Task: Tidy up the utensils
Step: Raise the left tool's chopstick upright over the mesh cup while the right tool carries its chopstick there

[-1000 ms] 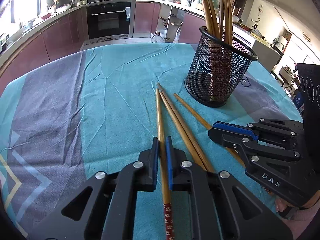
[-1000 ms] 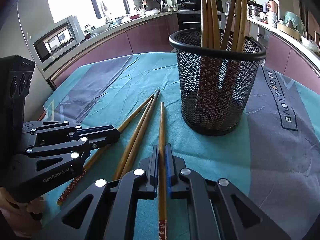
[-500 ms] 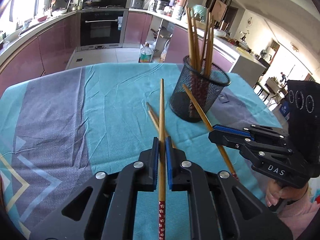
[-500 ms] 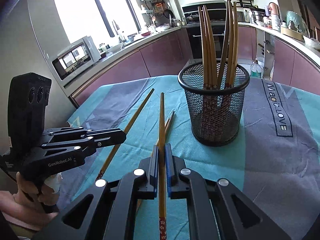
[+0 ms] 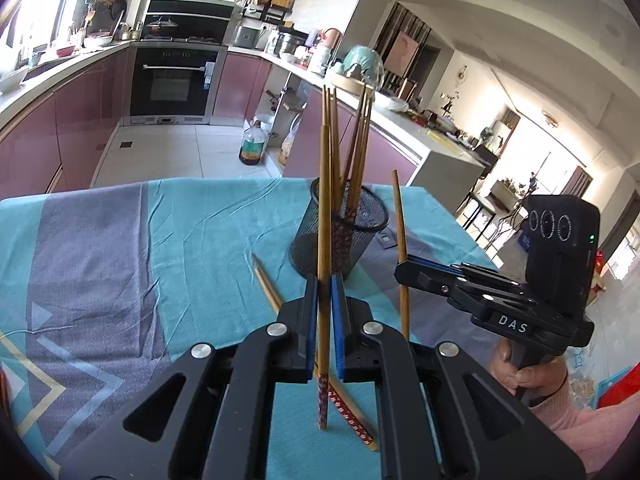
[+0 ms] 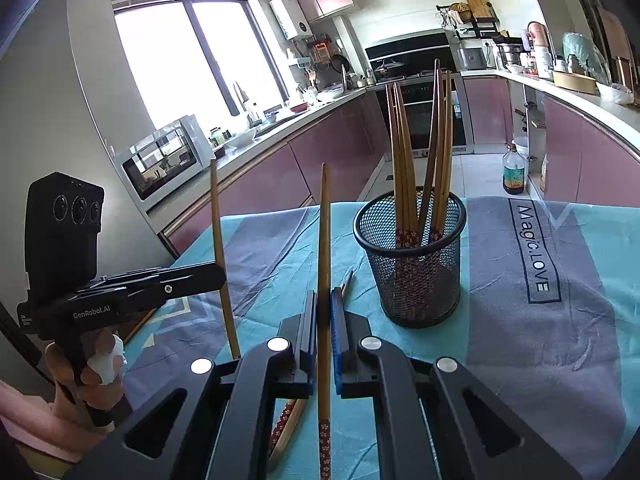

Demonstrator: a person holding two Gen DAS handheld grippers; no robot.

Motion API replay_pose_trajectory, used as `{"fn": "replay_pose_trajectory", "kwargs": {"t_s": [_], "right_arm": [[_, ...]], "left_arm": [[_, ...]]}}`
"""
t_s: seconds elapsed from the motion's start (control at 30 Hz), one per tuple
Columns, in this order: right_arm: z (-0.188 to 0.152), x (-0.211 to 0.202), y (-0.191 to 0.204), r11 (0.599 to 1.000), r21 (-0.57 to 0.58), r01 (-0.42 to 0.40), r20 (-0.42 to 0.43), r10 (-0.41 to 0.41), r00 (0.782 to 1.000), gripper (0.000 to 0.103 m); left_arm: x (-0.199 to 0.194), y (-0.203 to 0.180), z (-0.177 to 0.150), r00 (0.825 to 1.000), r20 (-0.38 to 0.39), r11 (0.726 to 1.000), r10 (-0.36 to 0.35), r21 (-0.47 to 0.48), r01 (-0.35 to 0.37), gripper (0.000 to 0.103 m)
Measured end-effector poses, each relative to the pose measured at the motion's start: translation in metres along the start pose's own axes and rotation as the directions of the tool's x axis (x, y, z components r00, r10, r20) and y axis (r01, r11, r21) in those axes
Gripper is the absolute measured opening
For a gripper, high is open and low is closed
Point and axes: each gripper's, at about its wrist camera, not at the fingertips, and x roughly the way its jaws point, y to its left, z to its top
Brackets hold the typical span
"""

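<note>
My left gripper (image 5: 324,280) is shut on a bamboo chopstick (image 5: 324,200) and holds it upright above the table. My right gripper (image 6: 324,294) is shut on a second chopstick (image 6: 324,240), also upright; it shows in the left wrist view (image 5: 400,216) too. A black mesh holder (image 6: 412,256) with several chopsticks stands just beyond both grippers. Two more chopsticks (image 5: 266,284) lie on the cloth below the grippers.
The table wears a teal and grey cloth (image 6: 540,320). The far table edge (image 5: 224,180) lies behind the holder. Kitchen counters and an oven (image 5: 172,80) stand beyond, with a bottle (image 5: 251,148) on the floor.
Both grippers lifted their chopsticks off the cloth and tilted them from flat to upright. Both have risen well above the table; the holder now looks farther away.
</note>
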Motion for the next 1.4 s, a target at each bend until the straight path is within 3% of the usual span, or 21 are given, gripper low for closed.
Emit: {"fn": "replay_pose_trajectory", "kwargs": {"t_s": [0.43, 1.4], "right_arm": [[0.017, -0.023, -0.002, 1.0, -0.017, 0.004, 0.084, -0.002, 0.996, 0.006], [0.091, -0.072, -0.002, 0.987, -0.121, 0.103, 0.289, -0.064, 0.955, 0.005]], "left_arm": [[-0.027, -0.014, 0.02, 0.996, 0.077, 0.999, -0.046, 0.016, 0.045, 0.008], [-0.034, -0.054, 0.101, 0.974, 0.224, 0.991, -0.038, 0.13, 0.009, 0.007]]}}
